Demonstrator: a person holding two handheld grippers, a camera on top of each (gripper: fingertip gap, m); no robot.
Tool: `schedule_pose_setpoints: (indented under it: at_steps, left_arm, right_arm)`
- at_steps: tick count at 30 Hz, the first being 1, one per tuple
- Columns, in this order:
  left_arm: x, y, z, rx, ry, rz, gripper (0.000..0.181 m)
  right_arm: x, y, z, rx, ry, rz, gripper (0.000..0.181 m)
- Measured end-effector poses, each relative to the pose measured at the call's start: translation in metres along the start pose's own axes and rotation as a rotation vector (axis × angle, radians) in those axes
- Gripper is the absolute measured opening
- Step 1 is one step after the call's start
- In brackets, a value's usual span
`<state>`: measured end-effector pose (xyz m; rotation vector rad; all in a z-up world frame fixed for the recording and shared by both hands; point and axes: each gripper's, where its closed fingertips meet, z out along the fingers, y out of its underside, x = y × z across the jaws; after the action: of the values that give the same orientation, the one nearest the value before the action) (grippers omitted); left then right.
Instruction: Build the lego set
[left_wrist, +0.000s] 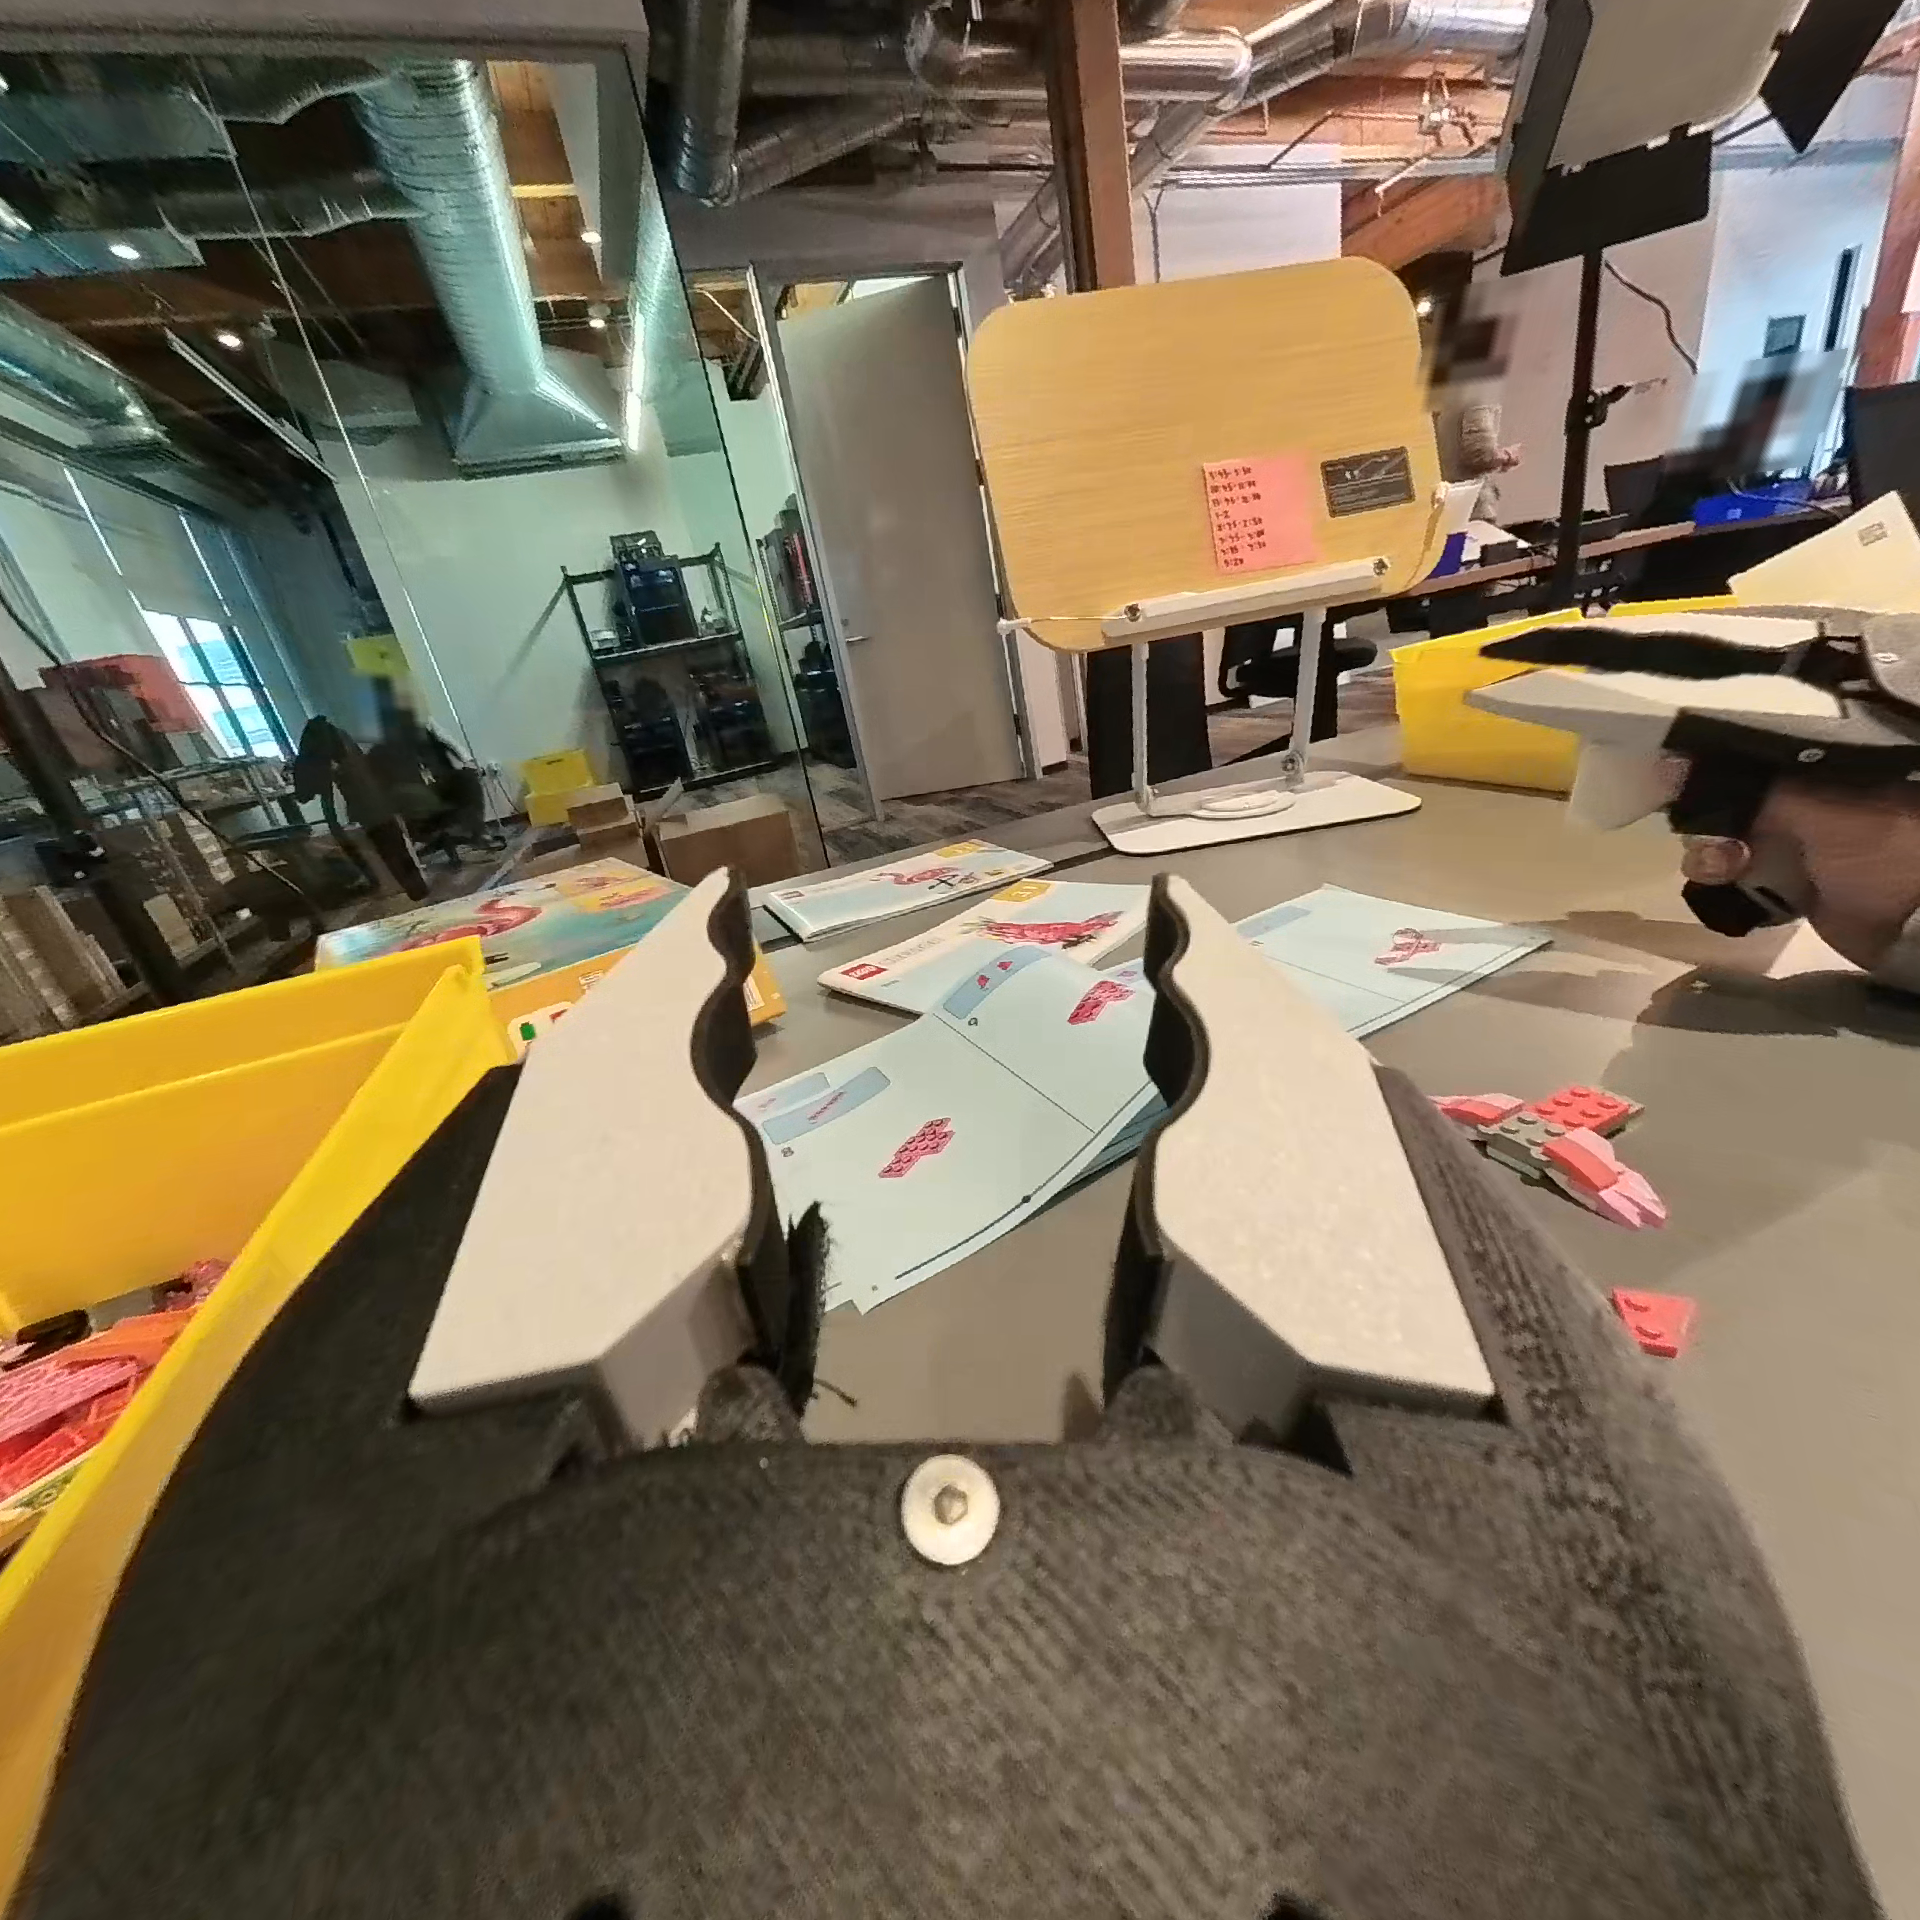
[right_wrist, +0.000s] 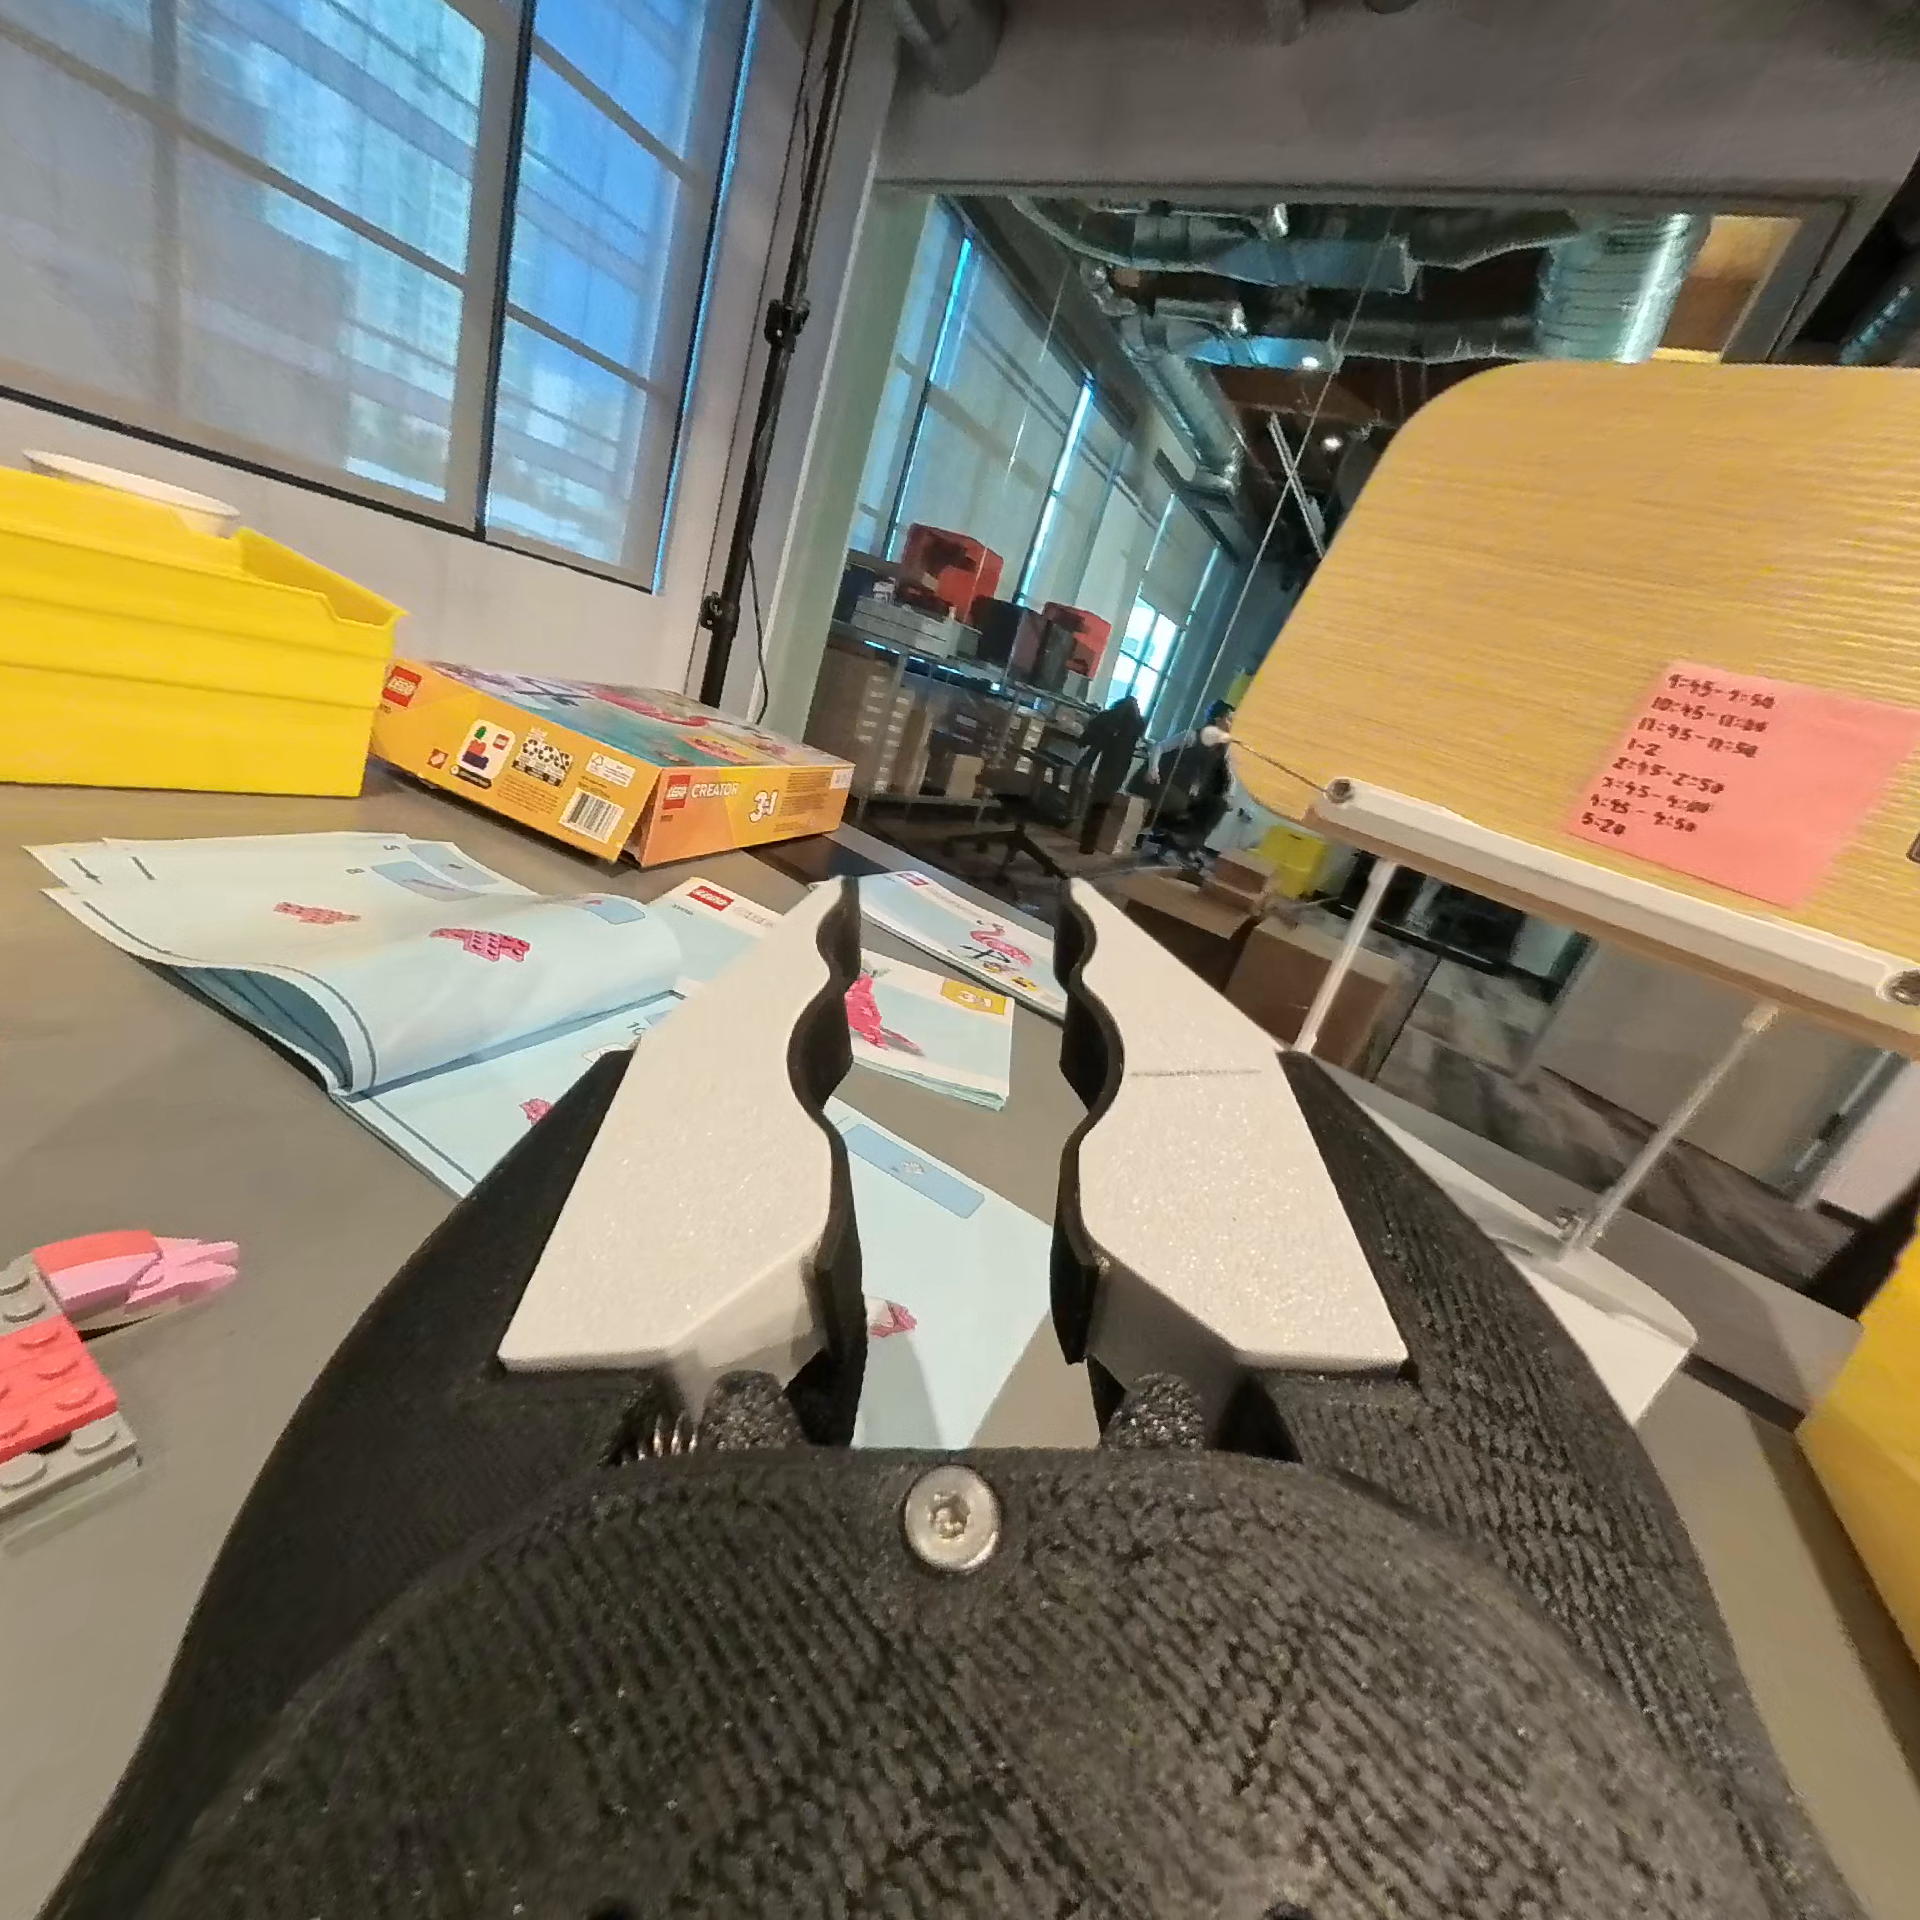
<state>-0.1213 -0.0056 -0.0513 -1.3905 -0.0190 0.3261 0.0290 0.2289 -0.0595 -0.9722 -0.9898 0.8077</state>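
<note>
Both your grippers are spread and empty, the left gripper (left_wrist: 948, 914) above the open instruction booklet (left_wrist: 997, 1101). The half-built pink model (left_wrist: 1558, 1143) lies flat on the table (left_wrist: 1766, 1403) to its right, long axis running toward you, lighter pink tip nearest.

Both wrist views look low and close across the table (left_wrist: 1714, 1475), sharing the open booklet (left_wrist: 997, 1122) and book stand (right_wrist: 1558, 644).

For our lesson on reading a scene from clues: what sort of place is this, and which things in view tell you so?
Probably an open-plan office or workshop, not a home. Exposed metal ducts run under the ceiling, a glass partition walls off a room with storage shelving, and the grey table is a workbench for the lego build.
</note>
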Motion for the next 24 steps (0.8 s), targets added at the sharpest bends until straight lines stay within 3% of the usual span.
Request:
schedule_pose_setpoints:
  at_steps: [7, 11, 15, 18, 21, 24]
  left_arm:
    - [0.015, 0.002, 0.002, -0.01, 0.076, -0.006, 0.076]
    - [0.023, -0.011, -0.007, 0.023, 0.142, -0.009, 0.071]
    - [-0.018, -0.04, -0.043, 0.092, 0.064, -0.071, 0.066]
    - [-0.07, -0.067, -0.073, 0.077, -0.061, -0.035, 0.062]
    - [-0.146, -0.075, -0.086, -0.045, -0.238, -0.052, 0.064]
    - [-0.198, -0.047, -0.064, -0.284, -0.214, -0.11, 0.064]
  right_arm:
    - [0.014, 0.004, -0.009, -0.015, 0.013, -0.02, 0.034]
    - [0.025, 0.007, -0.014, -0.024, 0.044, -0.028, 0.033]
    - [0.035, 0.01, -0.014, -0.033, 0.079, -0.002, 0.033]
    - [0.039, 0.013, -0.011, -0.044, 0.09, 0.009, 0.033]
    - [0.045, 0.017, -0.008, -0.054, 0.116, 0.019, 0.032]
    - [0.05, 0.02, -0.006, -0.066, 0.143, 0.02, 0.032]
